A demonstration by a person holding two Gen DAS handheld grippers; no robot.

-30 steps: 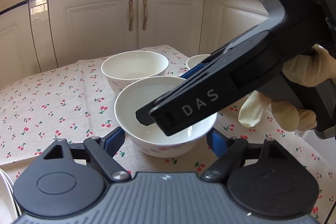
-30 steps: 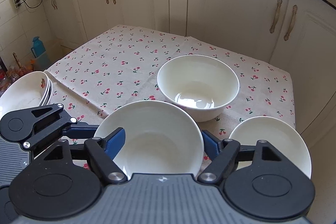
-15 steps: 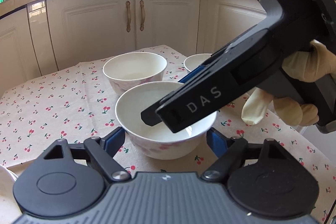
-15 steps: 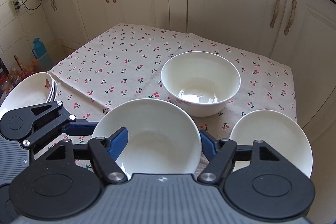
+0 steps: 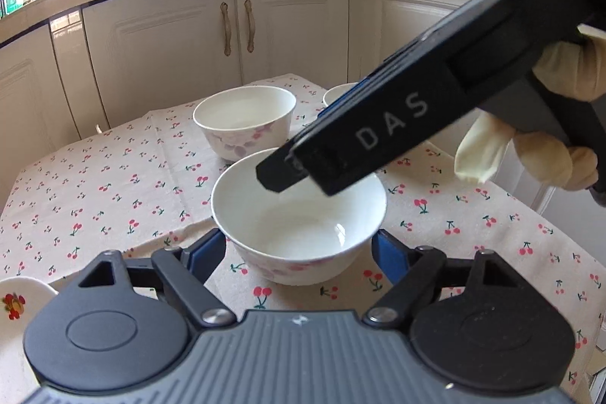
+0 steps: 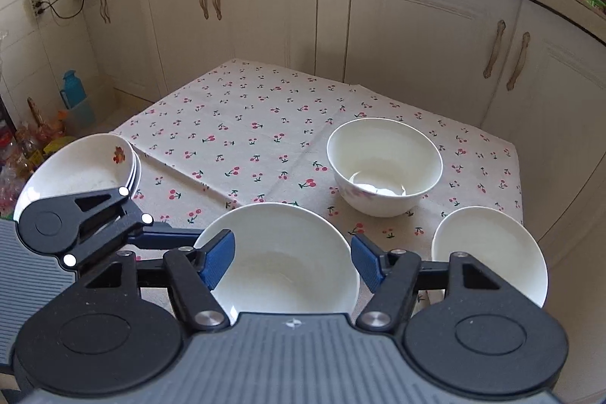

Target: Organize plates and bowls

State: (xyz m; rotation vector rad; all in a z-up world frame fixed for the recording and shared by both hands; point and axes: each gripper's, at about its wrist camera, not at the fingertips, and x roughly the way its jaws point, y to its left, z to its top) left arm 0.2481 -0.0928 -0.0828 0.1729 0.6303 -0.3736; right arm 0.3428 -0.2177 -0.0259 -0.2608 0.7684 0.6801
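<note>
Cream kitchen cabinets curve around a table under a cherry-print cloth, creased where it was folded.

Compared with a second ago, the near bowl sits at the same spot between the blue ribbed pads of the left gripper, while the cherries under it have slid. The bowl travels with that tool, clenched at its lower wall on both sides. The right gripper now stands higher over the same bowl, and its jaws have just been closing. The bowl lies below and between them, with both pads overlapping its rim from above, and no squeeze on it shows. From the left wrist view, that tool's black finger hangs over the far side of the rim, held by a hand in a pale glove. The stack of plates at the table's left corner now shows more fully, and the cabinets look further off.

Both bowls are glossy white ceramic, round and deep, with faded pink flowers on the outer wall. The near one shows only its bare glazed floor. The far bowl stands apart behind it on the cloth, a bright reflection pooled at its bottom. A shallow white dish sits near the right corner, plain inside. The stacked plates are shallow too, and the top one carries a small fruit print near its rim.
</note>
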